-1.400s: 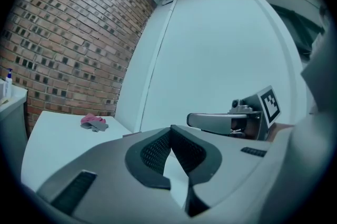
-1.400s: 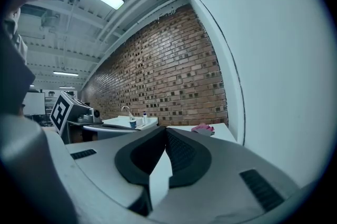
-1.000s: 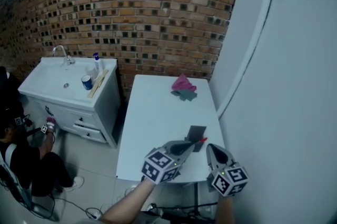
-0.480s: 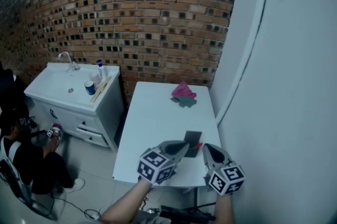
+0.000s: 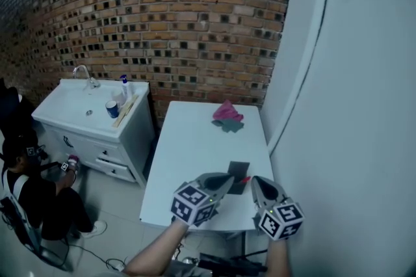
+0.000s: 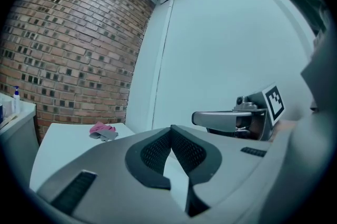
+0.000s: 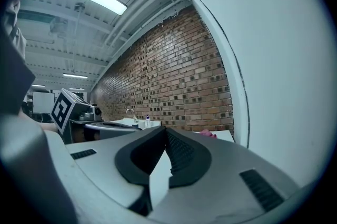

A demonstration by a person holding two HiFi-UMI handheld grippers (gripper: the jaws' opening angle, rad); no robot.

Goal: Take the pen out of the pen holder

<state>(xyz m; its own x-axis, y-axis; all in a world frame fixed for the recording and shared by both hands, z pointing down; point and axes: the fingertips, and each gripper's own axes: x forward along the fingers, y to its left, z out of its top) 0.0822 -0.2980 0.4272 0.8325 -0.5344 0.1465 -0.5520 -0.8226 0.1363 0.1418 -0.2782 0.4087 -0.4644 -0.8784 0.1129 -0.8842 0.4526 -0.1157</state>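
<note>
A dark grey pen holder (image 5: 238, 169) stands near the front of the white table (image 5: 195, 145). A red pen (image 5: 245, 179) pokes out at its lower right. My left gripper (image 5: 229, 179) hovers just in front and left of the holder, its jaws shut with nothing between them (image 6: 171, 128). To the holder's right my right gripper (image 5: 255, 181) points the same way; its pads meet at the tips and hold nothing (image 7: 165, 129). Neither gripper view shows the holder or the pen.
A pink cloth (image 5: 227, 112) on a grey scrap lies at the table's far end. A white sink cabinet (image 5: 91, 116) with a tap, bottle and cup stands left. A person (image 5: 29, 194) sits on the floor lower left. A white wall (image 5: 351, 106) runs close along the right.
The head view has lifted a little, so the table sits slightly lower in the picture. Both grippers keep their places by the pen holder, still shut.
</note>
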